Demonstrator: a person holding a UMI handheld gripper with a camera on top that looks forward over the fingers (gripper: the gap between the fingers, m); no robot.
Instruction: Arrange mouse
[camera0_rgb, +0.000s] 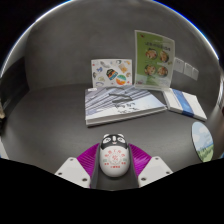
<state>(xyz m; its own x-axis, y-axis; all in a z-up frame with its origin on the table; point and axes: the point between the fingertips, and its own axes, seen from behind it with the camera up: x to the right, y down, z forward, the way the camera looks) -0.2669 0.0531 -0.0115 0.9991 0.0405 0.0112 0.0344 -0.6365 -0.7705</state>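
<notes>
Nearest the camera: the tool (116, 165) carries the mouse (116, 157) between its two fingers. The purple pads (90, 157) press on the mouse's left and right flanks, so the tool is pinching the mouse. The mouse is white or pale grey with a dark front end and faint markings on its shell; its nose points away from the camera, along the fingers. Held by the sides like this, the body stays level and the underside stays free for setting down.

Whether the mouse is lifted or resting on the surface (50, 120) cannot be told from this view, since its underside is hidden; it looks slightly raised.

Just ahead of the fingers lies a bare grey stretch of the surface, the likely landing zone for the mouse.

Beyond that: a stack of books or booklets (125, 105) lying flat, its long edge facing the tool. To its right, a thinner booklet with a blue spine (187, 103), set at an angle.

Farthest: a small card with coloured prints (112, 72) and a taller green-and-white leaflet (154, 58), both propped upright against the wall, faces turned toward the room for display. Further small cards (184, 68) on the wall to the right.

Judgement: carry phase; placement not yet done. The open patch before the books suits a tidy set-down.
</notes>
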